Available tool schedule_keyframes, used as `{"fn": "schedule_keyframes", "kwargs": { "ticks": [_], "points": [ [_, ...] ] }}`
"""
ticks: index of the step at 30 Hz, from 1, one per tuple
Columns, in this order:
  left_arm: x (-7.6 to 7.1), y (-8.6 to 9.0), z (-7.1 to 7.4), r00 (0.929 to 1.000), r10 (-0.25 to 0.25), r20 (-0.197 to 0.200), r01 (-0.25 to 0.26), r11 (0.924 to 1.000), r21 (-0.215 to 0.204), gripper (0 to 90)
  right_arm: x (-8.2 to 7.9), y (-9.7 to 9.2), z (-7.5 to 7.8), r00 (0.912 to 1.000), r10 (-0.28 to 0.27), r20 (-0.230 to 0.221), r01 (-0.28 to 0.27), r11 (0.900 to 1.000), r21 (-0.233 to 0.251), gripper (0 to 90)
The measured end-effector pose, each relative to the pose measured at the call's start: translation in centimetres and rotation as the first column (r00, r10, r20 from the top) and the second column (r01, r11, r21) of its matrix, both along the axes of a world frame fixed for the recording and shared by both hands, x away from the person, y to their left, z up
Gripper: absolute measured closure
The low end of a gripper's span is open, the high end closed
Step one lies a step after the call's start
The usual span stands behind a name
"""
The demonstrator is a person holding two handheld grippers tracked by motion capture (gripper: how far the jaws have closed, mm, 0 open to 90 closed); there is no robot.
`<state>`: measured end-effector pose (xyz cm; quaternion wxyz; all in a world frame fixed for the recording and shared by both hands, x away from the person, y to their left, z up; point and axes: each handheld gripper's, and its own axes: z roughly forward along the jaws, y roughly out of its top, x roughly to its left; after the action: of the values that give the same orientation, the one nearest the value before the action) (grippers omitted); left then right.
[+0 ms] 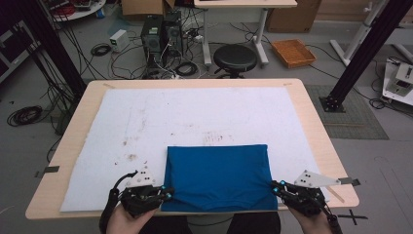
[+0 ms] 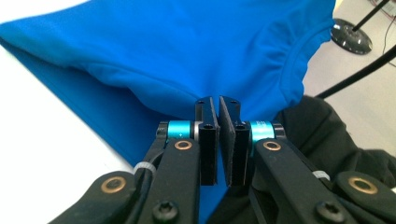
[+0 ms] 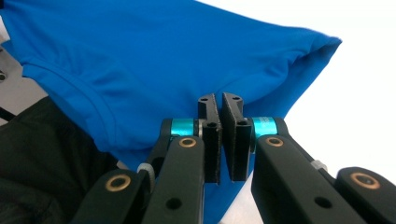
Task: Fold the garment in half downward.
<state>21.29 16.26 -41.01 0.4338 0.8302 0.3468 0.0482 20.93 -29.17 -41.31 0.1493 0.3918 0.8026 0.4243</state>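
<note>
I've got both tongs clamped on the blue shirt [image 1: 217,176], left tongs [image 1: 166,193] and right tongs [image 1: 276,187] at its near corners. It lies folded into a rectangle at the table's [image 1: 311,117] near edge; I judge one more fold remains.

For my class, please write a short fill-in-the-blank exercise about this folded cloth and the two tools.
1. The folded cloth is ____ in colour.
2. It lies on a ____ mat covering the wooden table.
3. The left tool and right tool each stand at a near corner, jaws ____.

Missing words: blue; white; shut
</note>
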Motion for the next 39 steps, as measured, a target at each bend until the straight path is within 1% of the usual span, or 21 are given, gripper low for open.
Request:
{"fn": "schedule_keyframes", "kwargs": {
  "ticks": [9,11,14,17,18,19,20,21,24,25,27,28,29,30,31,32,33,34,36,37,39],
  "points": [
    [-0.6,0.4,-1.3,0.9996,0.004,-0.028,-0.003,0.9998,0.02,85.9,-0.9,0.2,-0.6,0.9999,0.007,-0.008,-0.007,0.9997,-0.023,86.5],
    [-0.5,0.3,-1.5,0.9997,0.004,-0.026,-0.004,0.9996,0.029,83.3,-0.9,0.3,-1.0,0.9999,0.006,-0.011,-0.006,0.9988,-0.048,82.0],
    [-0.3,0.5,-1.4,0.9994,0.032,0.009,-0.032,0.9983,0.048,71.5,-0.7,0.1,-1.1,1.0,-0.005,-0.008,0.004,0.9987,-0.051,75.2],
    [0.4,0.8,-0.8,0.9949,0.082,0.057,-0.085,0.9949,0.054,63.9,-0.1,-0.3,-0.6,0.9991,-0.03,0.031,0.031,0.9988,-0.039,72.6],
    [0.4,0.8,-0.8,0.9949,0.082,0.057,-0.085,0.9949,0.054,62.3,0.3,-0.5,-0.3,0.9981,-0.043,0.044,0.045,0.9983,-0.039,69.9],
    [1.4,1.1,-0.4,0.9888,0.121,0.088,-0.126,0.9907,0.051,59.8,0.7,-0.6,-0.2,0.9964,-0.064,0.056,0.066,0.9971,-0.037,68.5],
    [1.4,1.1,-0.4,0.9888,0.121,0.088,-0.126,0.9907,0.051,57.3,0.7,-0.6,-0.2,0.9964,-0.064,0.056,0.066,0.9971,-0.037,68.5],
    [2.7,1.3,0.1,0.9823,0.149,0.114,-0.156,0.9866,0.05,56.6,1.9,-0.9,0.1,0.994,-0.086,0.066,0.089,0.9956,-0.03,67.6],
    [4.9,1.3,0.4,0.9712,0.189,0.145,-0.197,0.9796,0.041,54.8,4.0,-1.1,0.4,0.9887,-0.126,0.081,0.127,0.9918,-0.009,64.4],
    [4.9,1.3,0.4,0.9712,0.189,0.145,-0.197,0.9796,0.041,54.7,4.7,-1.1,0.5,0.9864,-0.144,0.08,0.144,0.9895,-0.002,63.3],
    [7.3,1.2,0.4,0.9661,0.213,0.146,-0.221,0.9745,0.039,54.2,6.3,-1.0,0.6,0.9831,-0.166,0.077,0.166,0.9861,0.005,62.2],
    [8.1,1.1,0.3,0.9642,0.224,0.141,-0.231,0.9723,0.034,54.2,7.2,-0.9,0.5,0.982,-0.174,0.072,0.174,0.9847,0.011,61.8],
    [8.1,1.1,0.3,0.9642,0.224,0.141,-0.231,0.9723,0.034,54.2,8.0,-0.8,0.5,0.9806,-0.186,0.063,0.185,0.9826,0.013,61.2],
    [9.7,1.0,0.0,0.9581,0.253,0.135,-0.258,0.9659,0.023,54.2,8.8,-0.7,0.3,0.979,-0.196,0.057,0.195,0.9807,0.01,61.2],
    [9.7,1.0,0.0,0.9581,0.253,0.135,-0.258,0.9659,0.023,54.2,8.8,-0.7,0.3,0.979,-0.196,0.057,0.195,0.9807,0.01,61.2],
    [10.7,1.0,-0.3,0.9552,0.268,0.125,-0.272,0.9623,0.013,54.2,9.6,-0.5,0.2,0.9776,-0.205,0.049,0.205,0.9788,0.01,61.1],
    [11.9,0.9,-0.7,0.9503,0.29,0.115,-0.294,0.9555,0.024,53.9,11.0,-0.2,-0.2,0.9749,-0.221,0.026,0.221,0.9753,0.011,60.4],
    [11.9,0.9,-0.7,0.9503,0.29,0.115,-0.294,0.9555,0.024,53.2,11.7,0.0,-0.4,0.9735,-0.228,0.014,0.228,0.9735,0.015,60.1],
    [13.5,0.6,-1.5,0.944,0.31,0.112,-0.319,0.9457,0.065,53.2,12.8,0.2,-1.0,0.9691,-0.246,-0.007,0.246,0.9691,0.012,59.5],
    [13.5,0.6,-1.5,0.944,0.31,0.112,-0.319,0.9457,0.065,53.2,13.2,0.3,-1.3,0.967,-0.254,-0.017,0.254,0.9672,0.005,59.5],
    [14.3,0.4,-2.3,0.9447,0.313,0.099,-0.322,0.9408,0.105,53.2,14.0,0.5,-1.9,0.9636,-0.265,-0.038,0.265,0.9643,-0.008,58.8]
  ]
}}
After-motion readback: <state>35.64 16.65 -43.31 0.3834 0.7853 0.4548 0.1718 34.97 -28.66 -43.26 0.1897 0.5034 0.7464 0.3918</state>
